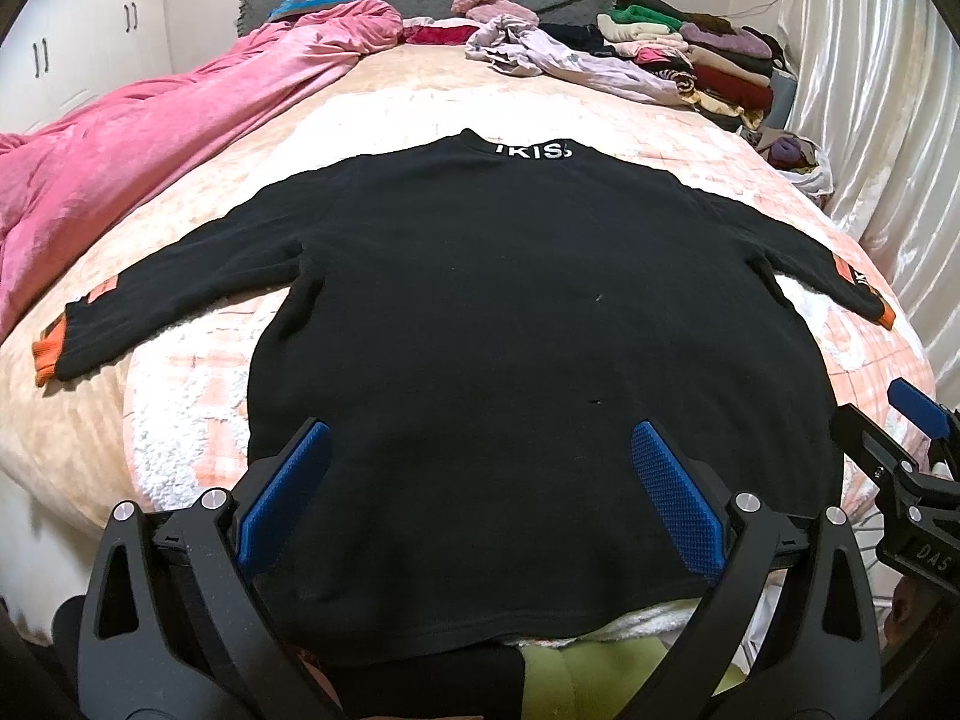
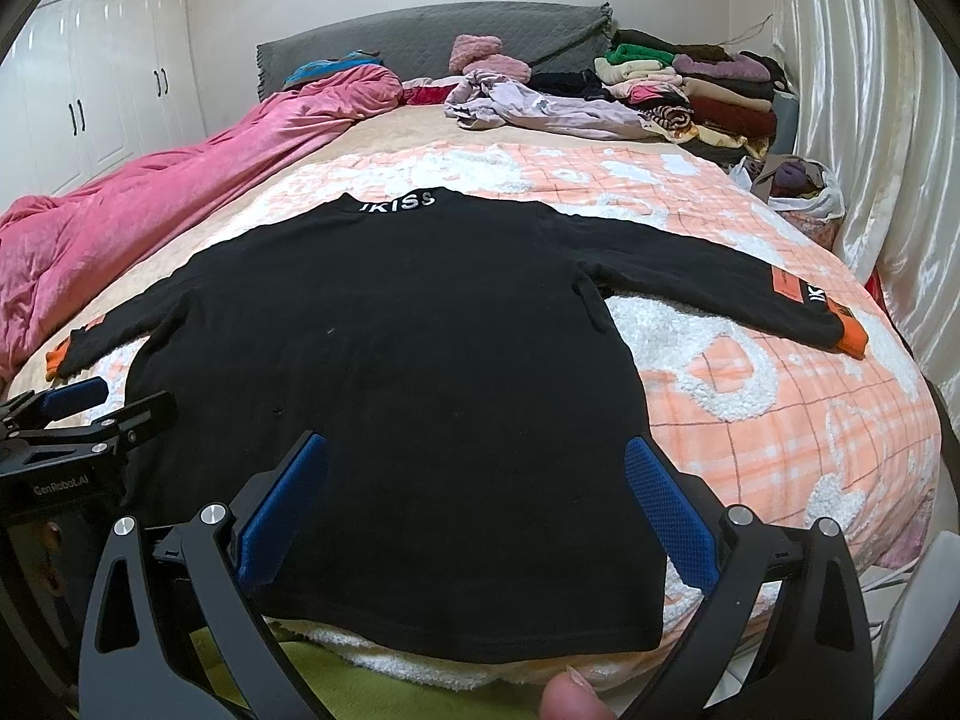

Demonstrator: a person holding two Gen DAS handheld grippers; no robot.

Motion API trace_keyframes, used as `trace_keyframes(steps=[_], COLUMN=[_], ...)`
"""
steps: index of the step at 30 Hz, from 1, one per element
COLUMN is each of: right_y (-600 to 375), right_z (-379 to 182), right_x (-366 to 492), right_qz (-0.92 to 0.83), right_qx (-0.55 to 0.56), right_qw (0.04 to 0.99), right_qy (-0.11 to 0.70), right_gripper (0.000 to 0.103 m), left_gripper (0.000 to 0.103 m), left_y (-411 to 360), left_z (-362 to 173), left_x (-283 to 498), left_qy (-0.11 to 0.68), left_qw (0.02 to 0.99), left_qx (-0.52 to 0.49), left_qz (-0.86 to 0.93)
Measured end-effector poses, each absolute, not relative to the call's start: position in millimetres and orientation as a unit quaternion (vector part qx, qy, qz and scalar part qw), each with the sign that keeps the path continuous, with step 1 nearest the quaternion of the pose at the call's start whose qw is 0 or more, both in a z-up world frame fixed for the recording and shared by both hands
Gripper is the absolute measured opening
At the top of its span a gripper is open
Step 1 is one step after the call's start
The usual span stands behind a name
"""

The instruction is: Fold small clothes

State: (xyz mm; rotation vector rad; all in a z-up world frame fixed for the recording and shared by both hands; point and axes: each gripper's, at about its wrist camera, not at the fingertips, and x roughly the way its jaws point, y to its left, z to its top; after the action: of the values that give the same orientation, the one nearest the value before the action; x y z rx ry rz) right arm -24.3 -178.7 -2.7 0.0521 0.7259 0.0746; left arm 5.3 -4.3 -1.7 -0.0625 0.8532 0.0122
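A small black long-sleeved sweater (image 1: 480, 312) with orange cuffs and white collar lettering lies flat, back up, sleeves spread, on the bed; it also shows in the right wrist view (image 2: 390, 348). My left gripper (image 1: 480, 450) is open and empty, hovering over the sweater's hem near its left side. My right gripper (image 2: 477, 462) is open and empty over the hem near its right side. Each gripper shows at the edge of the other's view: the right gripper (image 1: 912, 414) and the left gripper (image 2: 78, 396).
A peach and white checked blanket (image 2: 780, 396) covers the bed. A pink quilt (image 1: 120, 156) is bunched along the left. Crumpled clothes (image 1: 540, 54) and a stack of folded clothes (image 1: 708, 60) lie at the far right by the headboard. Curtains (image 1: 870, 120) hang on the right.
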Motion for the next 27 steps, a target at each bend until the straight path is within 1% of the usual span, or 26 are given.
trace_keyframes(steps=[9, 21, 27], right_y=[-187, -206, -219], right_z=[-6, -2, 1], right_x=[-19, 2, 15], right_qz=[0.034, 0.026, 0.017], right_qx=[0.034, 0.048, 0.058], right_qw=[0.933, 0.936, 0.938], right_qy=[0.357, 0.349, 0.34], right_gripper=[0.099, 0.099, 0.099], left_gripper=[0.094, 0.094, 0.094], left_y=[-6, -17, -30], left_z=[-3, 8, 10], left_x=[16, 45, 64], left_qy=[0.42, 0.419, 0.424], left_qw=[0.907, 0.907, 0.905], left_qx=[-0.035, -0.038, -0.025], left_qz=[-0.002, -0.012, -0.023])
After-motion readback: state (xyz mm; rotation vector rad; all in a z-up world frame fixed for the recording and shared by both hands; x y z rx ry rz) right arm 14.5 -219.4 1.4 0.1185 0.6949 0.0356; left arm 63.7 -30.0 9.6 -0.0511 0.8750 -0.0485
